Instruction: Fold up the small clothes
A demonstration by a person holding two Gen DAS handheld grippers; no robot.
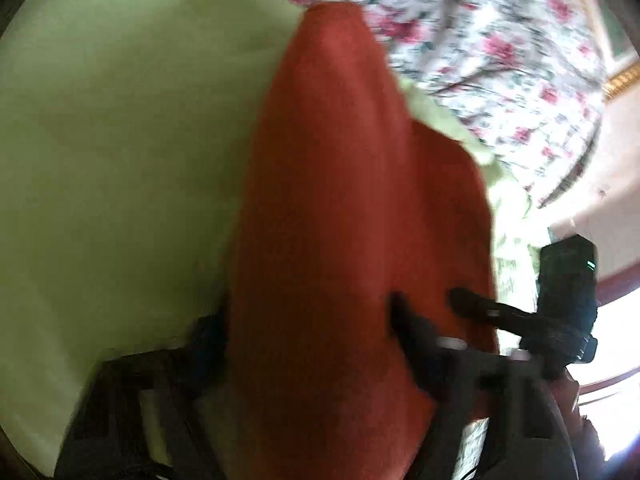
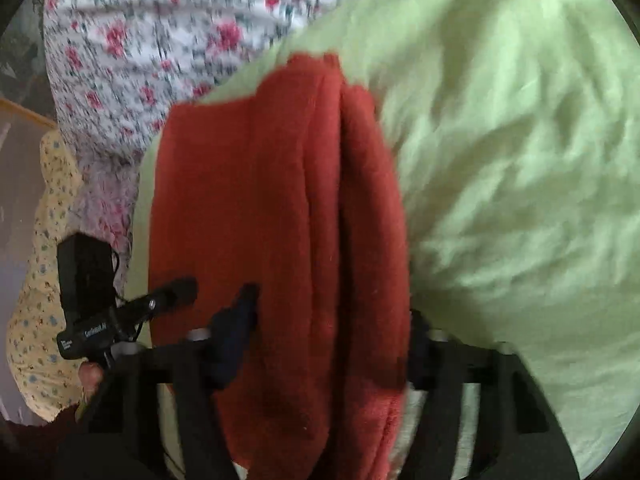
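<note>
The fuzzy rust-red folded garment (image 1: 340,220) lies between both grippers' fingers on a pale green sheet (image 1: 120,160), hiding the tips; motion blur leaves either grip impossible to tell, perhaps clamped.

Pale green sheet (image 1: 120,152) covers most of the surface, smooth in the left wrist view, heavily wrinkled in the right wrist view (image 2: 520,184). Floral fabric (image 1: 500,48), white with pink-red blossoms and grey-green sprigs, lies along the sheet's far edge; same print in the right wrist view (image 2: 132,52). Yellow cloth (image 2: 44,280) with small blue dots sits off the sheet's left edge. Gold-coloured frame strip (image 1: 622,80) past the floral fabric, blurred.
</note>
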